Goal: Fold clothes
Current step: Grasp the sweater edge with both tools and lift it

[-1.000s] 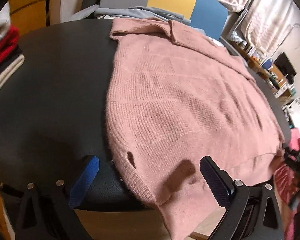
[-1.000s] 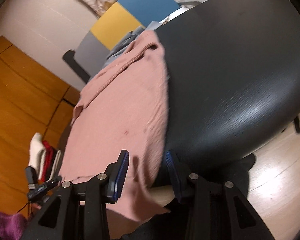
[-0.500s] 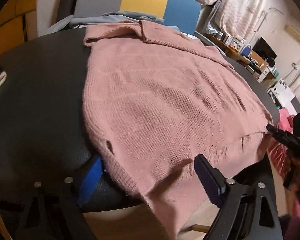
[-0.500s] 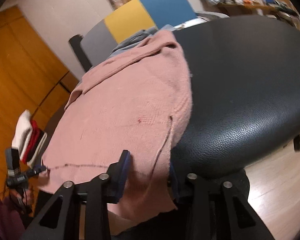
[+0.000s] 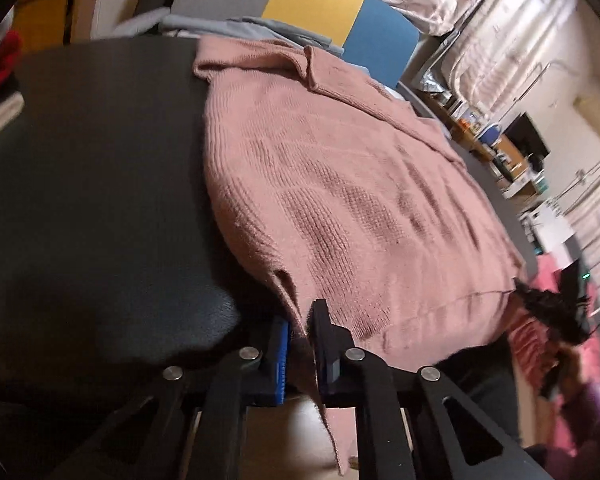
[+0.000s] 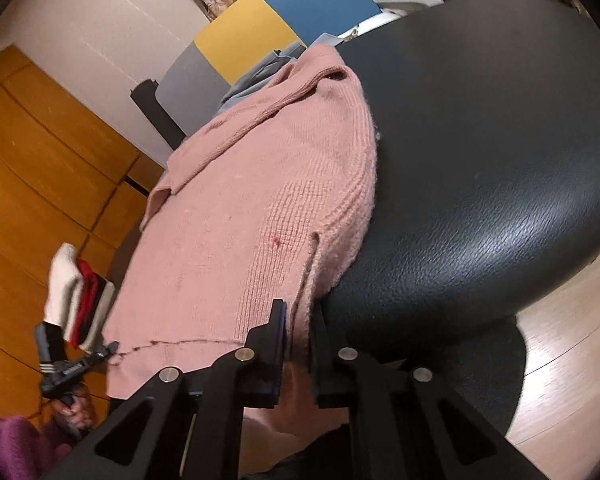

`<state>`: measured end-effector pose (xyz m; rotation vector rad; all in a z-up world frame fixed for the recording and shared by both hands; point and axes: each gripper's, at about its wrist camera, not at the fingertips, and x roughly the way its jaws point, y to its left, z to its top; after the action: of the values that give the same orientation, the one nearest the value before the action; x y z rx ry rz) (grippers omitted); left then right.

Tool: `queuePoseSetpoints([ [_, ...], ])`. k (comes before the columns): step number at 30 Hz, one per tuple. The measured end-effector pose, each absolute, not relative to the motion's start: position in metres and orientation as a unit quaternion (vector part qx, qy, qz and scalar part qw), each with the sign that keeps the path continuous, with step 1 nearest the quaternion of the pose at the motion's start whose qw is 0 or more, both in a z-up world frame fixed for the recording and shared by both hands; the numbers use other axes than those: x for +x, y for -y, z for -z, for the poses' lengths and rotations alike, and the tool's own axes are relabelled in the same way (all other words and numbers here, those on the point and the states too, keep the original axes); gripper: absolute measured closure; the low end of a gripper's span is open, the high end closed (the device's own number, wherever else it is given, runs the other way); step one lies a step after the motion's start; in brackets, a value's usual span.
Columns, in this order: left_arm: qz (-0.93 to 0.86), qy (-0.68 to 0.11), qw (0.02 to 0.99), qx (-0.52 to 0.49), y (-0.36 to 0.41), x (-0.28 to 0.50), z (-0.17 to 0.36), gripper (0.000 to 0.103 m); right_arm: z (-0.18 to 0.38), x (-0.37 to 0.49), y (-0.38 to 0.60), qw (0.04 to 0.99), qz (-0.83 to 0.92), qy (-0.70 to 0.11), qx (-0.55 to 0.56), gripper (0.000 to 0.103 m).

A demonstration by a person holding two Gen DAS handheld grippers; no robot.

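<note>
Pink knit sweater lies spread across the black counter, and I have my left tool and right tool each pinching a lower-frame hem corner, where loose knit could stretch or slip if I pull unevenly.

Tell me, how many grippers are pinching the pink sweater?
2. The left hand-held gripper pinches one bottom corner of the pink sweater; the right hand-held gripper pinches the other.
</note>
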<state>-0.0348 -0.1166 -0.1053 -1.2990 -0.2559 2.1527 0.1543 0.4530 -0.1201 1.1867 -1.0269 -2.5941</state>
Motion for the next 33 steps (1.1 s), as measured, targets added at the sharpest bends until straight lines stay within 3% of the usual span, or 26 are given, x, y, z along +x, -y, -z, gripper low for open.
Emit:
queuePoseSetpoints([
  [9,-0.804,0.181,0.306,-0.477,0.154,-0.019,0.087,0.094,0.113,0.169,-0.461,0.154,0.821,0.450,0.315,0.095],
  [21,-0.804,0.231,0.332,-0.435,0.191,0.008,0.035,0.095,0.084,0.211,-0.450,0.276,0.759,0.561,0.185,0.099],
  [26,-0.802,0.260,0.344,-0.413,0.196,-0.013,0.016,0.095,0.073,0.162,-0.456,0.276,0.759,0.562,0.181,0.099],
  [33,-0.818,0.277,0.350,-0.362,0.163,-0.131,-0.012,0.095,0.059,0.036,-0.497,0.220,0.756,0.591,0.175,0.099],
])
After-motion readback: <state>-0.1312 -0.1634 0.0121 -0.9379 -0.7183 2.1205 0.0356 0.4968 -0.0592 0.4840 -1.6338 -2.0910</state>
